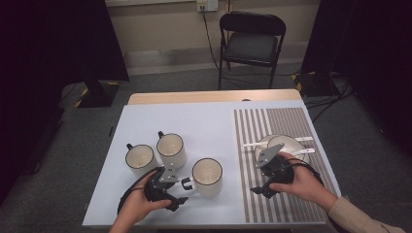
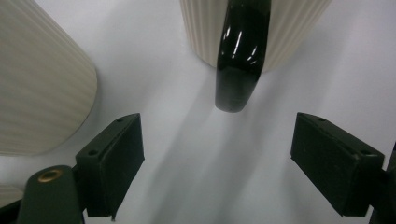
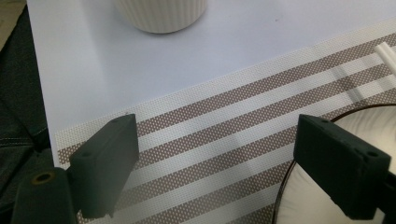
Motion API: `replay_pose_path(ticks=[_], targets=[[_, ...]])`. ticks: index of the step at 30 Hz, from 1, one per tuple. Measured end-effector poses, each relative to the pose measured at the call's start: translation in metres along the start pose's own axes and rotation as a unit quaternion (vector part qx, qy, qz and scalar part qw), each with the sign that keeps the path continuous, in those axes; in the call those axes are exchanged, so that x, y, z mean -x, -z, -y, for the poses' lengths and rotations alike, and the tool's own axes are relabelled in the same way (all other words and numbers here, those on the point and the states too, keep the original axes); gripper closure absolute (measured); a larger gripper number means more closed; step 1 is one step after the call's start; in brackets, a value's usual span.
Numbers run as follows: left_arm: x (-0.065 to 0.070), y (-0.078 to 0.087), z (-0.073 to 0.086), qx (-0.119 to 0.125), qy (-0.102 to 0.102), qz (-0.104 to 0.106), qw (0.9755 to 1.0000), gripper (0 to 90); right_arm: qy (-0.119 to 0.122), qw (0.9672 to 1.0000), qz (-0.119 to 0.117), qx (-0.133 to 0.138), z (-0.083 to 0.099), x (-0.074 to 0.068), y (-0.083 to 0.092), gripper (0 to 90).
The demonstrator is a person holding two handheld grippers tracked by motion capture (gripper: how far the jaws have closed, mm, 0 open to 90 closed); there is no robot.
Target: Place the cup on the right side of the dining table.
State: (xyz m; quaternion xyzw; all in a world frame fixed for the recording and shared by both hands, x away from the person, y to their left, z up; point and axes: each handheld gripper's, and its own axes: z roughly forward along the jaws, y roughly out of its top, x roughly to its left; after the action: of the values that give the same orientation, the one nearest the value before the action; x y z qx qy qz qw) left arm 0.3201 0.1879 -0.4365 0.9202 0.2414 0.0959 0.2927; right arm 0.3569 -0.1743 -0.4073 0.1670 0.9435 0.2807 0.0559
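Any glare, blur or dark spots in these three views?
Left gripper view: glare streaks on the black mug handle, near mug wall soft. Right gripper view: striped placemat sharp, spoon handle blurred. High view: table evenly lit, room corners dark.

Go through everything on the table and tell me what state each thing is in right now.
Left gripper: open, fingers facing a black mug handle, nothing held.
Right gripper: open, empty, above the striped placemat.
Three cream ribbed mugs: upright, empty.
White bowl: upright on the placemat.

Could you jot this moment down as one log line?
left tool: open, facing mug handle | right tool: open, above striped mat beside plate
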Motion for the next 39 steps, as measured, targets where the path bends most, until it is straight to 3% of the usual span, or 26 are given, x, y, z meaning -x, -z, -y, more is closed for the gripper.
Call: replay_pose_path(ticks=[39], targets=[[-0.002, -0.001, -0.007, 0.000, -0.002, 0.001, 1.0000, 16.6, 0.032, 0.9995, -0.002, -0.006, -0.050, 0.013, 0.005, 13.5]])
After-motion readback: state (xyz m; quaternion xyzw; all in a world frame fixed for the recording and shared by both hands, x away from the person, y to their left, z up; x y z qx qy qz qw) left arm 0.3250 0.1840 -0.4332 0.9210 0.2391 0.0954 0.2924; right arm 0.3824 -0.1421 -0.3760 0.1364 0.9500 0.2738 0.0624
